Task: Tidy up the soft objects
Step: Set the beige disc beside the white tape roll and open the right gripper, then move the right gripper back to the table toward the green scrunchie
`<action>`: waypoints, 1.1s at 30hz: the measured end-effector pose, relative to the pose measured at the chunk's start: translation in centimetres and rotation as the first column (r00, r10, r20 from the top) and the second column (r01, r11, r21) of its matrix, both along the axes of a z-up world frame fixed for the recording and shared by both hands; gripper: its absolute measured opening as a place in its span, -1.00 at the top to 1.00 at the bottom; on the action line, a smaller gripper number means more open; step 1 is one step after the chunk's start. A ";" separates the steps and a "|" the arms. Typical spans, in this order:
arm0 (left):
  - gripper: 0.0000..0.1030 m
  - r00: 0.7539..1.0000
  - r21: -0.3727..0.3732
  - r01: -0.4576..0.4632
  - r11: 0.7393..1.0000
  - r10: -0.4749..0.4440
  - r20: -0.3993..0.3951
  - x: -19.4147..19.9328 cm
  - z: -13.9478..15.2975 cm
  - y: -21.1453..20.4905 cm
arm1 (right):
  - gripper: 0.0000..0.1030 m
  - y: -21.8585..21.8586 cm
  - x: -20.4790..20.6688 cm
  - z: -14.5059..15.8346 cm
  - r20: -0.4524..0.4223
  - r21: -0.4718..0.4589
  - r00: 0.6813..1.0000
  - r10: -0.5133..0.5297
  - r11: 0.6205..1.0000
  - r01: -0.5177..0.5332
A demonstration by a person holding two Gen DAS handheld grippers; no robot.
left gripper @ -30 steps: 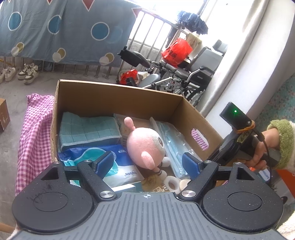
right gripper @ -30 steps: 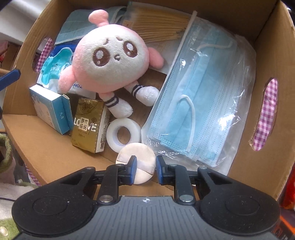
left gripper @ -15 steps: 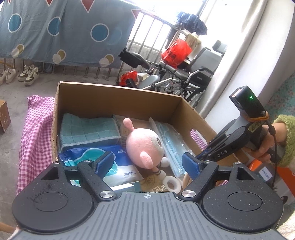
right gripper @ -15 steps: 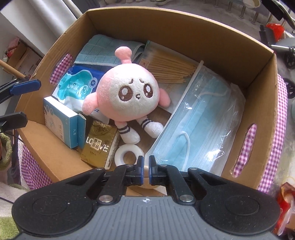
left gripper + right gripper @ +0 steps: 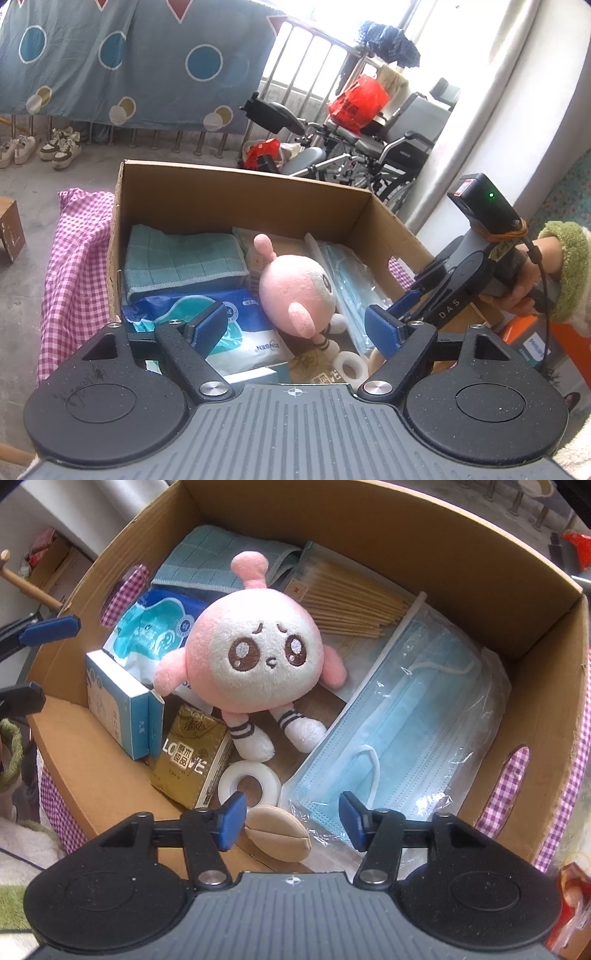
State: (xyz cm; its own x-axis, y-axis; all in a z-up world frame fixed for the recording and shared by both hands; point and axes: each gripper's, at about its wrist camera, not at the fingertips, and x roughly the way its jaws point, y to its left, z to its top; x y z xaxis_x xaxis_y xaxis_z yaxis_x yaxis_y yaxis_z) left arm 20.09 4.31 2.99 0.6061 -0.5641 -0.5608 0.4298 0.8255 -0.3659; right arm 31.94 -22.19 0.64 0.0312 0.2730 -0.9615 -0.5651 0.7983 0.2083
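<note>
Right gripper point(image 5: 291, 821) sits at the bottom of the right wrist view, jaws spread wide, gripping nothing; the beige powder puff point(image 5: 277, 832) lies loose between them at the near wall of the cardboard box point(image 5: 388, 535), partly on the edge of the mask pack point(image 5: 402, 731). Just above it: white tape roll point(image 5: 240, 788) and gold tissue pack point(image 5: 194, 755), touching each other, with a small blue-white carton point(image 5: 118, 705) to the left. Centre of frame: pink plush toy point(image 5: 255, 661) face up, feet near the tape roll, one arm over the wipes pack point(image 5: 151, 631). Upper part of frame: folded teal towel point(image 5: 218, 565) and a bundle of sticks point(image 5: 354, 605) against the far wall. Left gripper point(image 5: 295, 326) fills the bottom of the left wrist view, also wide open and empty, hovering at the near rim of the box; the right gripper shows at middle right there, over the rim. Risks, my read: the puff looks tilted on slick plastic, so it could slide under the mask pack or get nudged by a finger on the way out. The 2 grippers are close at the same corner, so reaching in together risks a clash. A grab at the plush could drag the tape roll or tissue pack along. Box seems nearly sorted.
</note>
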 end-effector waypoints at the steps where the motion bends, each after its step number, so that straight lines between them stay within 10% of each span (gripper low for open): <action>1: -0.59 1.000 0.002 0.001 1.000 -0.001 0.001 -0.1 0.0 0.0 | -0.15 0.2 -0.1 -0.2 0.001 -0.006 1.000 0.023 1.000 -0.023; 13: -0.59 1.000 0.027 -0.012 1.000 0.012 0.003 -0.7 0.4 -0.4 | 0.82 1.6 -2.2 -0.4 0.001 -0.059 0.985 0.171 0.984 -0.171; 23: -0.59 1.000 0.040 -0.005 0.999 0.005 -0.001 -1.4 0.3 -0.7 | 0.87 1.0 -2.8 2.7 0.094 -0.002 0.989 0.113 0.994 -0.113; 33: -0.59 0.999 0.062 0.009 0.998 -0.007 -0.037 -1.6 -0.4 -1.6 | 0.86 0.1 1.1 -0.7 0.111 0.000 0.994 0.020 1.000 -0.020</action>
State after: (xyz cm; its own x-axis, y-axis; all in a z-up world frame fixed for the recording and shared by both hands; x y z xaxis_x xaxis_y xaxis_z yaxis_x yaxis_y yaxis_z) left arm 18.48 2.74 2.60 0.5800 -0.5323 -0.6166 0.4241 0.8436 -0.3293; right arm 33.06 -22.04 -0.06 0.1325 0.2759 -0.9520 -0.6006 0.7864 0.1443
